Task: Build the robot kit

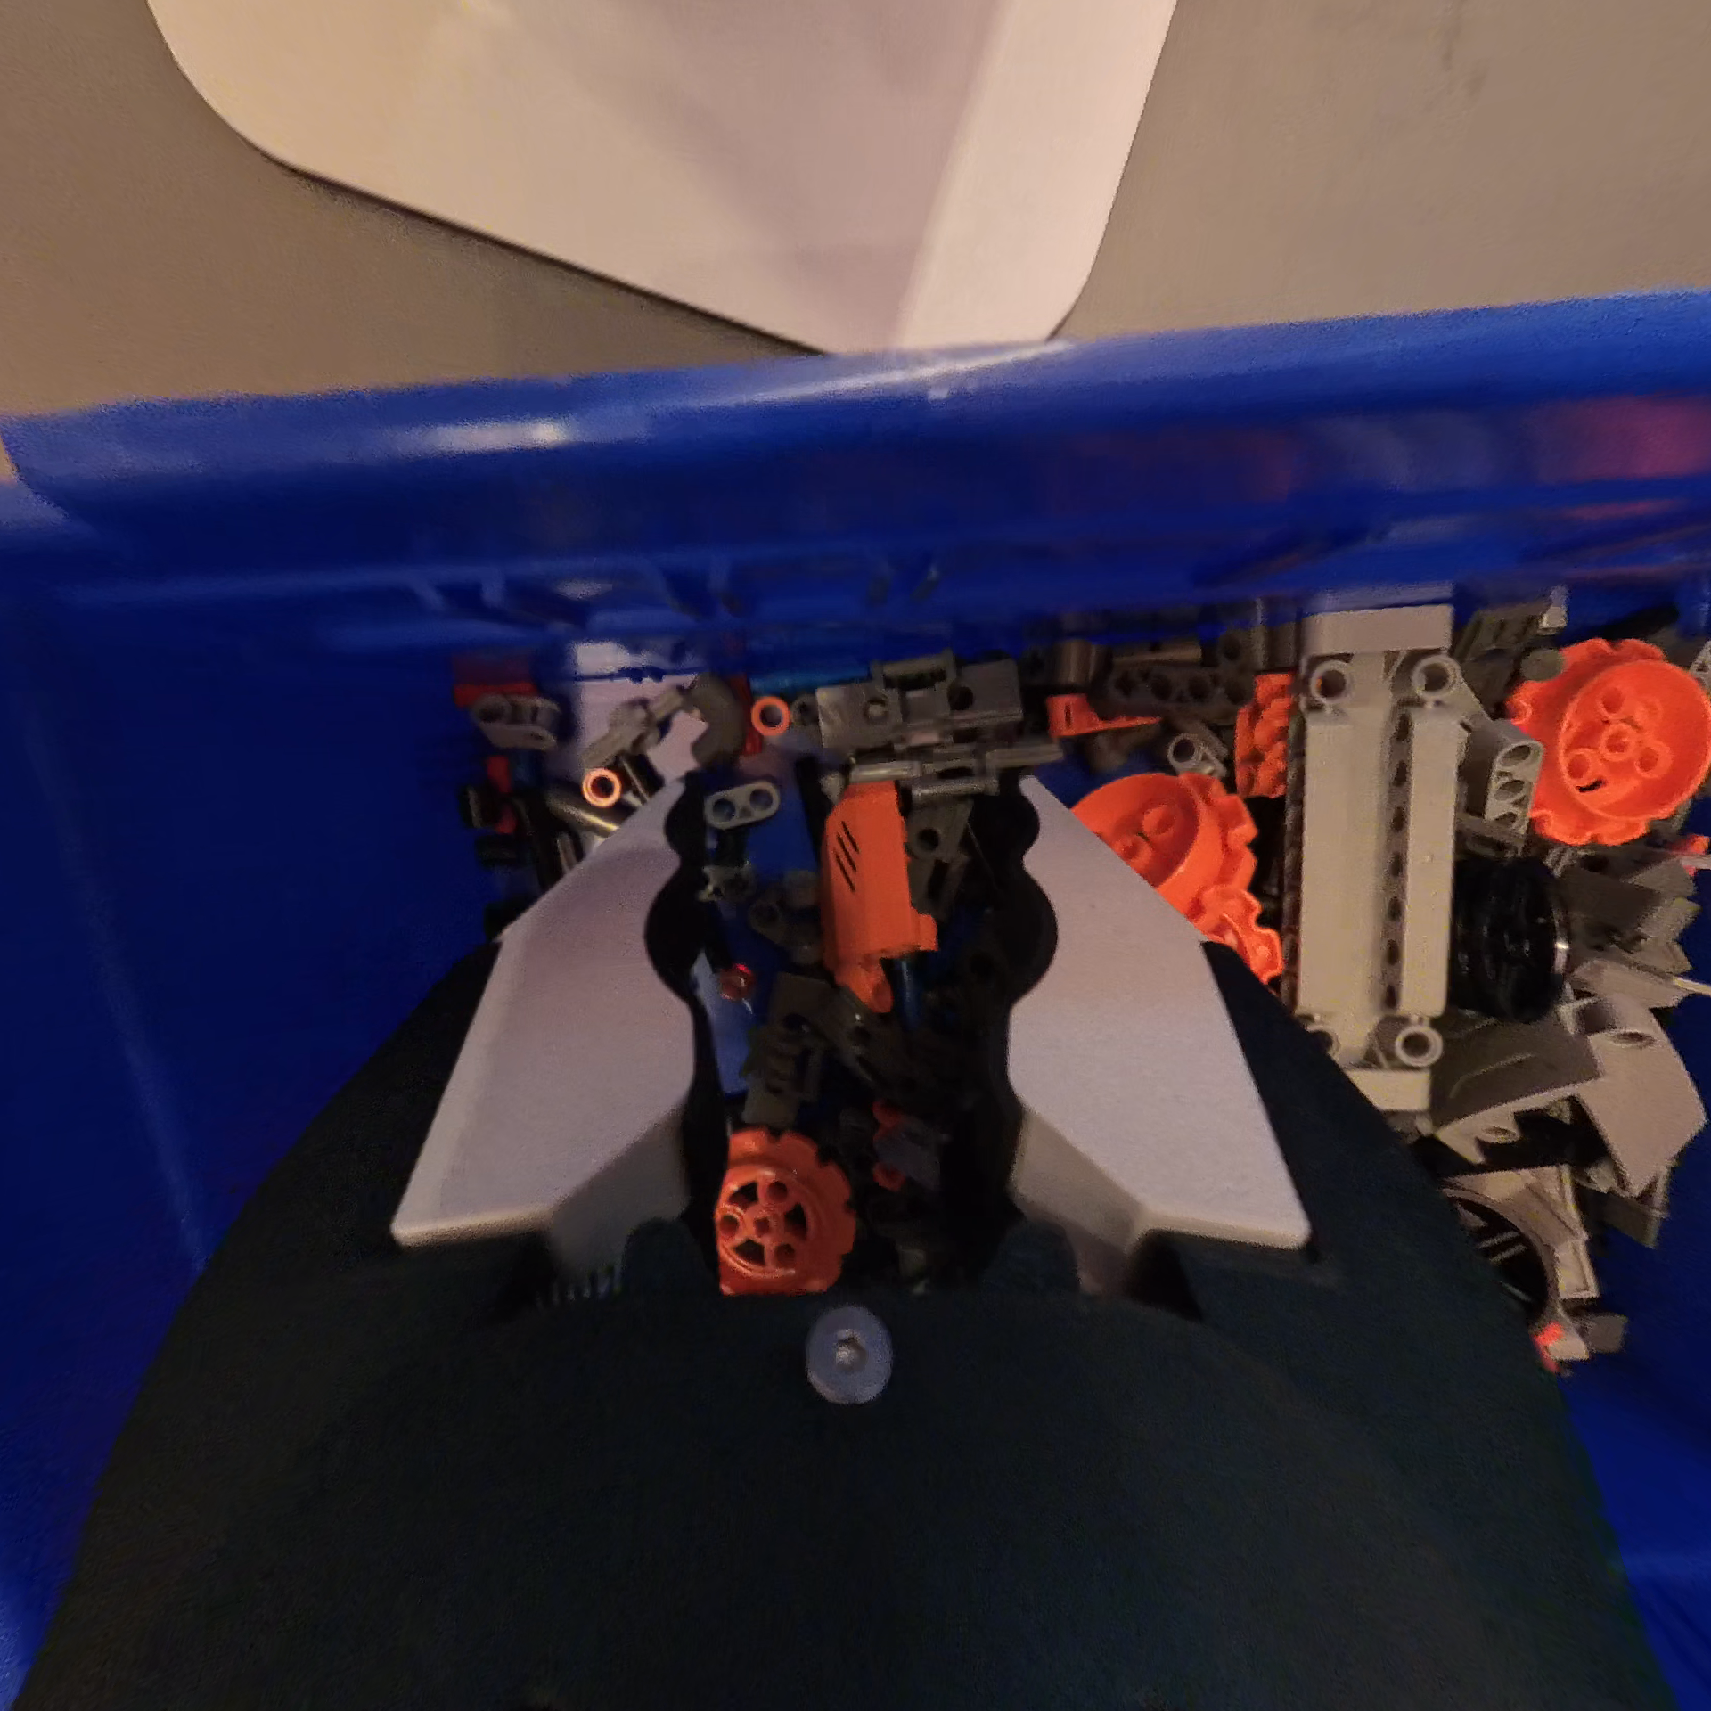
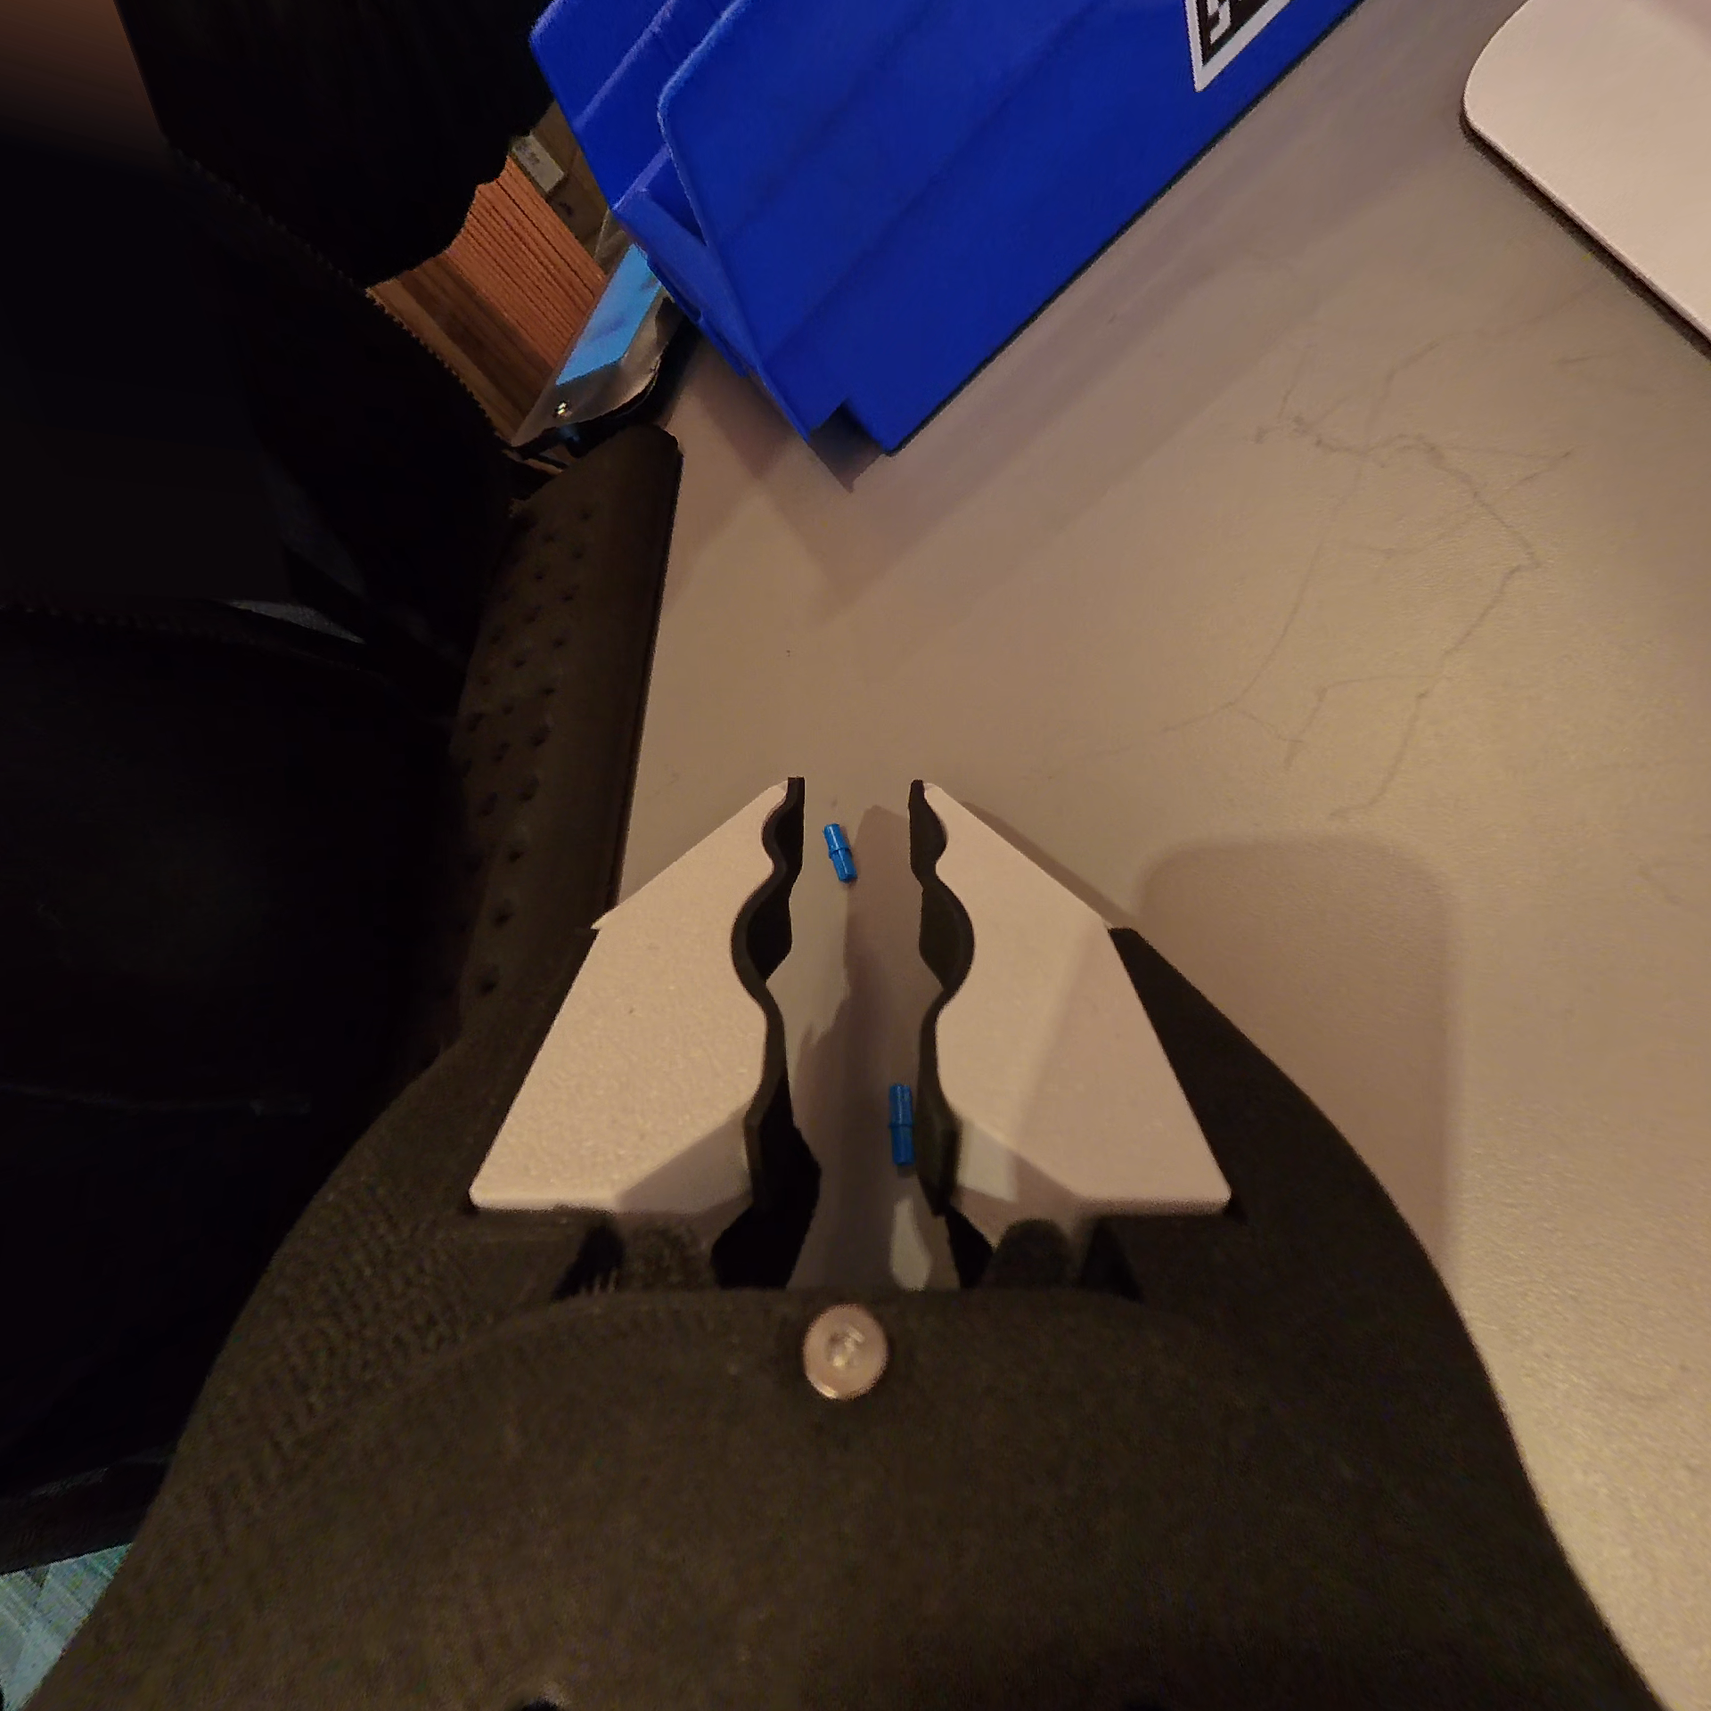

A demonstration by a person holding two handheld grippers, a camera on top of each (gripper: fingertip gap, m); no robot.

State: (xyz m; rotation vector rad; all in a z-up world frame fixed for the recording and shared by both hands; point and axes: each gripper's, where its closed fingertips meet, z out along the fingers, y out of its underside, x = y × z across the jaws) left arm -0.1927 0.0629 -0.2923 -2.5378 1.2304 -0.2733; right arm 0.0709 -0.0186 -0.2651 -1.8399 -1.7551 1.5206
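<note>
desk [image 2: 1204, 602]: pale grey top with faint crack-like marks, carries everything here. A white board [image 1: 648, 139] with rounded corners lies on it just beyond the bin.

blue bin [image 1: 833, 463]: big plastic tub, seen from outside in the right wrist view [image 2: 880, 231], where a black-and-white sticker sits on its wall. Inside is a loose heap of building-toy parts, piled against the far wall, probably just dumped in.

long grey beam [image 1: 1370, 861]: biggest piece in the heap, pale grey with a row of holes, lying to the right of the fingers.

orange wheels [image 1: 1620, 741]: toothed hubs, a couple at the right and a smaller one [image 1: 778, 1213] low between the fingers.

left hand-held gripper [image 1: 852, 805]: dipped into the bin, fingers spread wide and clamped on nothing. An orange panel piece [image 1: 870, 889] and dark grey connectors lie in the gap.

right hand-held gripper [image 2: 856, 787]: low over bare desk, fingers parted with a narrow gap, empty.

blue pins [image 2: 840, 854]: two tiny pegs on the desk, one near the fingertips, the other [image 2: 899, 1122] farther back by the right finger; whether it touches, can't tell.
</note>
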